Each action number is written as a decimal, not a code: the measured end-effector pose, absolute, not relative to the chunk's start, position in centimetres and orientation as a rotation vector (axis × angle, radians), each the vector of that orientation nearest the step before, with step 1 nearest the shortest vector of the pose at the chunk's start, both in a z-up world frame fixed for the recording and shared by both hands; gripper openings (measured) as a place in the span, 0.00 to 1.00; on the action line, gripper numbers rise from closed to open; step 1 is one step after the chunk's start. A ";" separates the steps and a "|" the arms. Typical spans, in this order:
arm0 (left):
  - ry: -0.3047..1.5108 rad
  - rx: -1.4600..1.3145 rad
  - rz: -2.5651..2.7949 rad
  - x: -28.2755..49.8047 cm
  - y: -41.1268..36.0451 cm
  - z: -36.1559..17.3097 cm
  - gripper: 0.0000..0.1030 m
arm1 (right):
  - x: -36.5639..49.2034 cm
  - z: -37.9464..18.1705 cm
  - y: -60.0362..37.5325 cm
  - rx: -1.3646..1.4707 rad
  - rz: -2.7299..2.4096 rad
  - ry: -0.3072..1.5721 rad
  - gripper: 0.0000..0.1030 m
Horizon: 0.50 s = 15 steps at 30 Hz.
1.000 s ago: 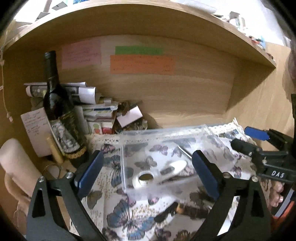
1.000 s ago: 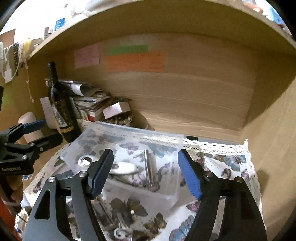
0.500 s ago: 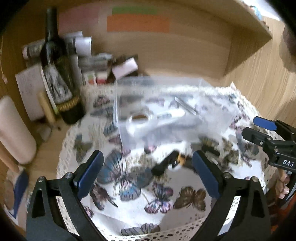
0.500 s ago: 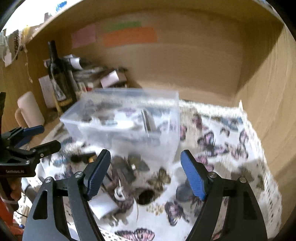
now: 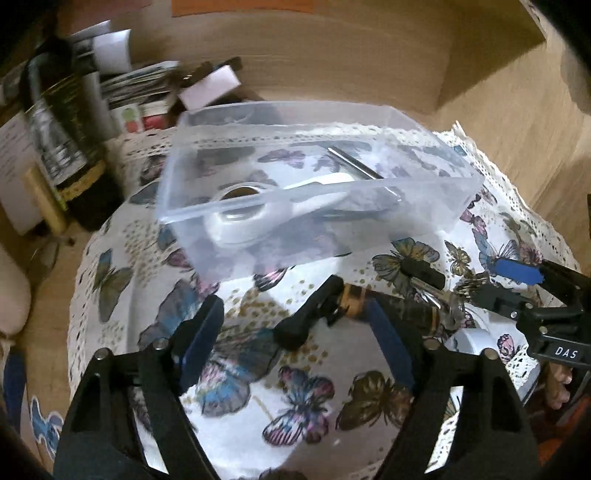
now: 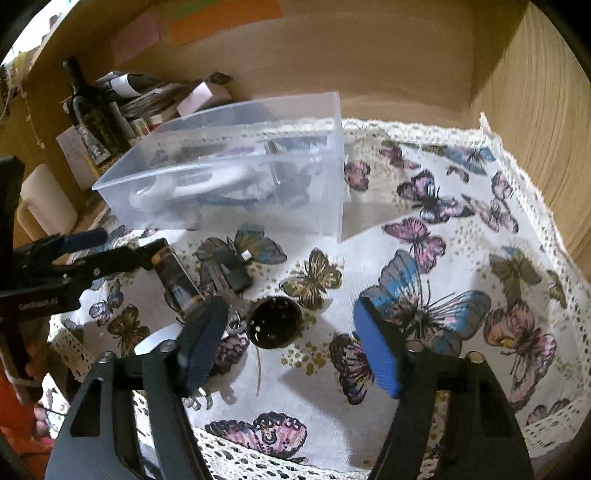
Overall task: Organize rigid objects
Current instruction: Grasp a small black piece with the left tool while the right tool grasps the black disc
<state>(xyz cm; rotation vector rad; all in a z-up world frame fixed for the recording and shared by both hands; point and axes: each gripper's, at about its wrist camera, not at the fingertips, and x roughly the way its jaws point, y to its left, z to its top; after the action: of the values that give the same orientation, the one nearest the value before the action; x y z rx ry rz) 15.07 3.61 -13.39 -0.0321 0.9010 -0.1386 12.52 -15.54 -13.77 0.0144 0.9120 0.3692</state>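
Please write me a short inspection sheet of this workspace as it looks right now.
Surface: butterfly-print cloth with a lace edge, on a wooden desk.
Job's things: clear plastic bin holding a white tape roll and a metal rod; loose in front lie a dark knife-like piece, a round black perforated cap and a small black block.
Clutter: wine bottle, stacked papers, a pale cylinder.
Grippers: left tool closing around the dark piece, pads not on it; right tool closing around the cap, pads clear.
Cables: nothing seen.
Surroundings: wooden alcove, coloured notes.
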 end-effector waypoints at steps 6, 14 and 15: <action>0.959 -0.018 -0.194 16.6 2.7 -14.7 0.55 | 12.7 -14.2 -15.1 0.012 0.390 0.928 0.49; 0.968 -0.040 -0.213 16.8 2.9 -14.7 0.37 | 13.1 -14.4 -14.9 0.025 0.416 0.939 0.39; 0.973 -0.045 -0.213 16.7 2.9 -14.8 0.36 | 13.1 -14.4 -15.0 0.026 0.418 0.939 0.37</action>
<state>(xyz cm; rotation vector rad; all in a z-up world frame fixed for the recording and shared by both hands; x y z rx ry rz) 16.75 2.94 -14.77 -0.0450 0.9726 -0.2130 13.13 -14.98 -14.43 0.0262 0.9391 0.4183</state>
